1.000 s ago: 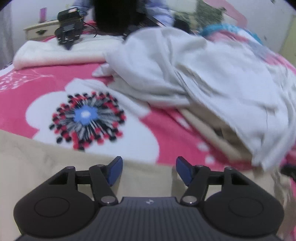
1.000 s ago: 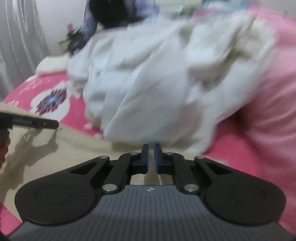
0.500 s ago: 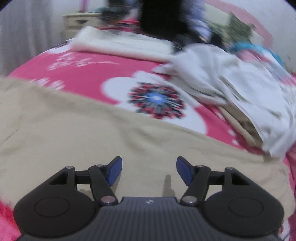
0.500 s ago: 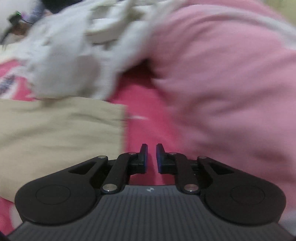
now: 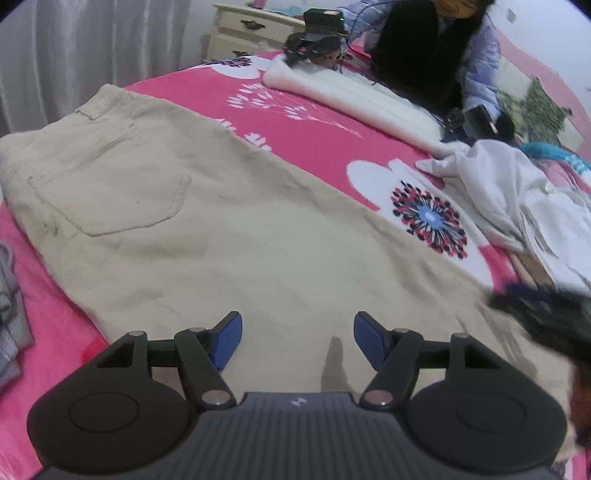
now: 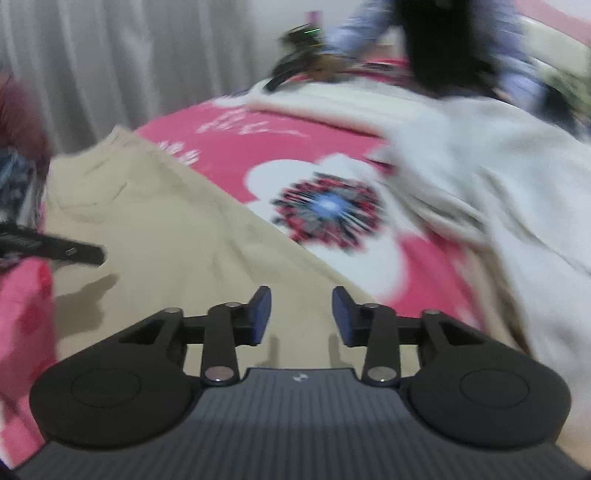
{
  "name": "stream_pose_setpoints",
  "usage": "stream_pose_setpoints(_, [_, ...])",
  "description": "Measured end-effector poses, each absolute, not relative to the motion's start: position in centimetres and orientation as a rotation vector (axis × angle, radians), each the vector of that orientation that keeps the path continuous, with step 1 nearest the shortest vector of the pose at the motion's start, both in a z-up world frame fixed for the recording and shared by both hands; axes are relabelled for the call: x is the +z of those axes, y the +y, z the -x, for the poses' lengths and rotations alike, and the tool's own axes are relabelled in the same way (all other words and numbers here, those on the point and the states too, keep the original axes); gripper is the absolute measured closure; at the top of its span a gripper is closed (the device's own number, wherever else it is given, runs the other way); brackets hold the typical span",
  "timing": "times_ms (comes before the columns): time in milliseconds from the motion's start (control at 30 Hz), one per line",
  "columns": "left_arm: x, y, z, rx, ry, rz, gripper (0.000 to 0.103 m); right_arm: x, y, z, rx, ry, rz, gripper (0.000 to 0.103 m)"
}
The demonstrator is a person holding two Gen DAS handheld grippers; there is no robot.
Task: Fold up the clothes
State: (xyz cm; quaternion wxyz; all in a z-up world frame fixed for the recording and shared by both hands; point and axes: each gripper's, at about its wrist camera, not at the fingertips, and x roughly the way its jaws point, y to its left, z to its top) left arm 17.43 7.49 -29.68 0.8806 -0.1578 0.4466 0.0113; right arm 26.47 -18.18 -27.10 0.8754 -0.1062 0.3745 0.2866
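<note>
Beige trousers lie spread flat on the pink flowered bedspread, waistband and back pocket at the left. My left gripper hovers open over the trouser leg, and nothing sits between its blue pads. The right gripper is over the same trousers; its jaws are opening with nothing between them. In the left wrist view the right gripper is a dark blur at the right edge. A black part of the left gripper shows at the left edge of the right wrist view.
A crumpled white garment lies to the right of the trousers, beside a folded white blanket. A person sits at the far side of the bed. A grey garment lies at the left edge. A cream dresser and curtains stand behind.
Both views swung left, from the white pile and a pink cover onto the flat beige trousers. The right gripper's jaws went from shut to apart. The left gripper stayed open.
</note>
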Motion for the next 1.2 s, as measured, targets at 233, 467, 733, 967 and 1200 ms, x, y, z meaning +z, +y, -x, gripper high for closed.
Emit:
stream_pose_setpoints(233, [-30.5,8.3,-17.7,-0.109,0.926,0.202,0.034,-30.1,-12.8,-32.0,0.752,0.902,0.428,0.065])
stream_pose_setpoints(467, [-30.6,9.8,-18.6,-0.144,0.927,0.215,0.034,-29.5,-10.4,-29.9,0.671,0.854,0.604,0.102])
stream_pose_setpoints(733, [-32.0,11.3,-19.9,-0.155,0.94,0.157,0.034,-31.3,-10.2,-31.4,0.48,0.796,0.6,0.102])
stream_pose_setpoints(967, [-31.0,12.7,-19.5,-0.168,0.929,0.181,0.034,-27.7,-13.9,-32.3,0.345,0.756,0.281,0.099])
stream_pose_setpoints(1200, [-32.2,13.9,-21.1,-0.118,0.957,0.214,0.034,-29.5,-15.7,-30.6,0.41,0.884,0.096,0.09])
